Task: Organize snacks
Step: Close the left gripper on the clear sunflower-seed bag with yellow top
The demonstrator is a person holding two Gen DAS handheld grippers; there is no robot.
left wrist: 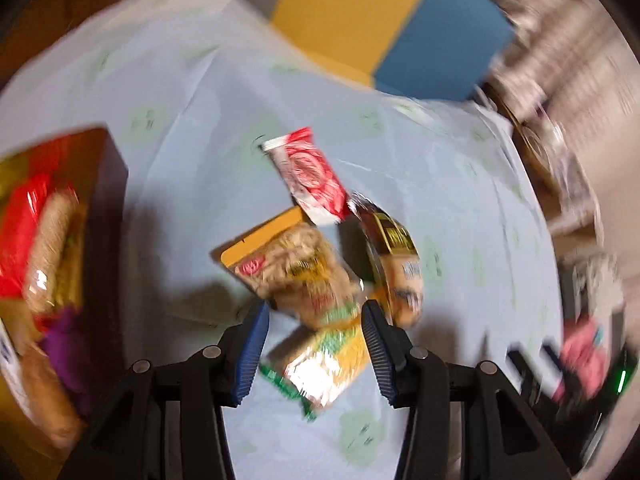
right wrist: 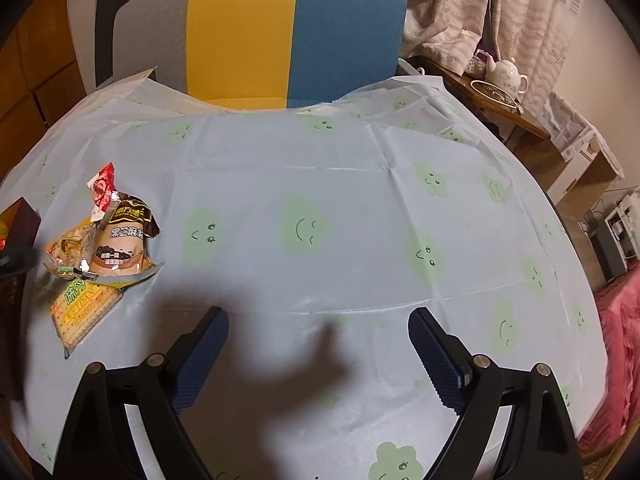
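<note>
Hovering left gripper: jaws apart over the crinkly green-and-yellow cracker packet (blurred), gripping nothing.
Right gripper: gaping wide above the pale-blue smiley-cloud tablecloth.

The surface is covered by a smooth, faintly shiny plastic sheet creased along its folds. The snack packets are wrapped in glossy, crinkled film. Ribbed blue pads are carried on the matt black plastic right tool.
</note>
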